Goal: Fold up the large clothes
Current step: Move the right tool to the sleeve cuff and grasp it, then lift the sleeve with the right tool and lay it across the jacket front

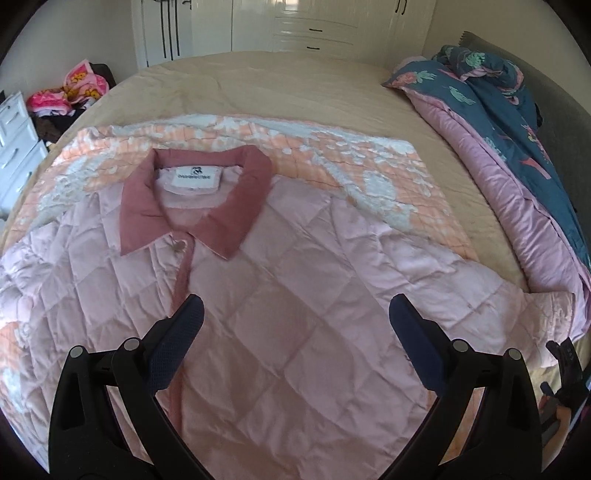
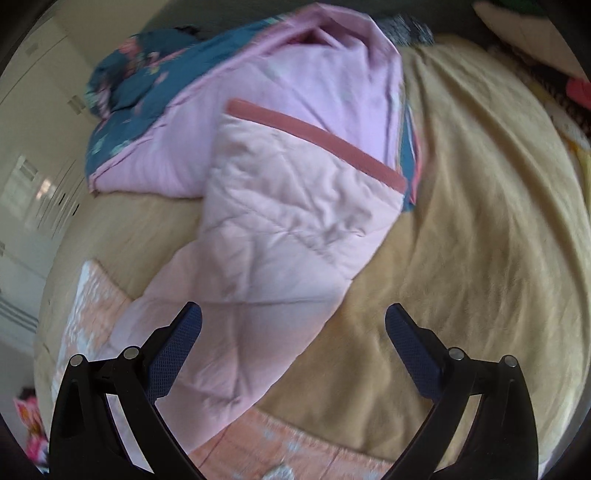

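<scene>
Where cut off: pale pink quilted jacket (image 1: 280, 295) hem, behind left gripper (image 1: 295, 314)
Claws: left and right gripper (image 2: 293, 321) both spread, empty
Blurred: jacket sleeve (image 2: 288, 221)

I had open tan bedspread (image 2: 480, 229) at 3 o'clock of the sleeve (image 2: 280, 229); the bunched duvet (image 2: 303, 74) blocked 12 o'clock.

The jacket (image 1: 280, 295) was viewed closely from above toward the wardrobe (image 1: 314, 26); its sleeve (image 2: 280, 229) was shared.
</scene>
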`<state>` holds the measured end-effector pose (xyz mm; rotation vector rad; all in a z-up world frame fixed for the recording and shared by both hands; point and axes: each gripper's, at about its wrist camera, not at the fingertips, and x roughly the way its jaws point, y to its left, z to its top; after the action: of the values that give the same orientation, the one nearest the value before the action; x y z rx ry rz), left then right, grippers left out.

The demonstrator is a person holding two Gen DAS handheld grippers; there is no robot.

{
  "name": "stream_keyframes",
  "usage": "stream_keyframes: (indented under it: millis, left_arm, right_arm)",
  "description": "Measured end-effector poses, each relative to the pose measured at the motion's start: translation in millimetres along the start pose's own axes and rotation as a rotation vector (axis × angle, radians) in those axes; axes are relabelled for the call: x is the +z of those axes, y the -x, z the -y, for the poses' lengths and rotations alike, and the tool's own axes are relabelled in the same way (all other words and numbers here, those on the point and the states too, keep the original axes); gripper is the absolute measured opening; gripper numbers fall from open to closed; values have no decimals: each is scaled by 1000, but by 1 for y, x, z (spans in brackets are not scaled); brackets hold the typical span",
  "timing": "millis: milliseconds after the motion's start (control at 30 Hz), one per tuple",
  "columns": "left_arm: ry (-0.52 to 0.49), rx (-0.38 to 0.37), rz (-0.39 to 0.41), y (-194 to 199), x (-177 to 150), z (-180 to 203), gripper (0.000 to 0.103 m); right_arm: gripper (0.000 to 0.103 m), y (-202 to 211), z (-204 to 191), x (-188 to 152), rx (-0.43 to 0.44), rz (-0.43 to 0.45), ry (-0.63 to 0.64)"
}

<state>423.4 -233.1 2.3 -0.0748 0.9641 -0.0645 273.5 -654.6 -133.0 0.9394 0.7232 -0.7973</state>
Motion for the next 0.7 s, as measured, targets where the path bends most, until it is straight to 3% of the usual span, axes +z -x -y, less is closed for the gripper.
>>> stream_keyframes:
  millis: [267, 400, 433, 500, 567, 700]
  left_arm:
    - [-16, 4, 20, -4, 7, -38, 94]
    - [0, -7, 16, -9, 6, -55, 94]
    - [7, -13, 13, -11, 6, -59, 94]
    - [16, -24, 18, -12, 2, -63, 94]
    - [16, -28, 14, -15, -2, -64, 94]
    - [22, -56, -10, -18, -12, -65, 94]
  right_arm:
    - [97, -29, 25, 23, 109, -7, -106]
    - [76, -37, 37, 24, 124, 16, -124]
    - [55, -35, 34, 24, 145, 23, -110]
    - [47, -31, 29, 25, 157, 35, -93]
    - [30, -23, 24, 25, 186, 60, -74]
    - [22, 3, 14, 34, 301, 83, -63]
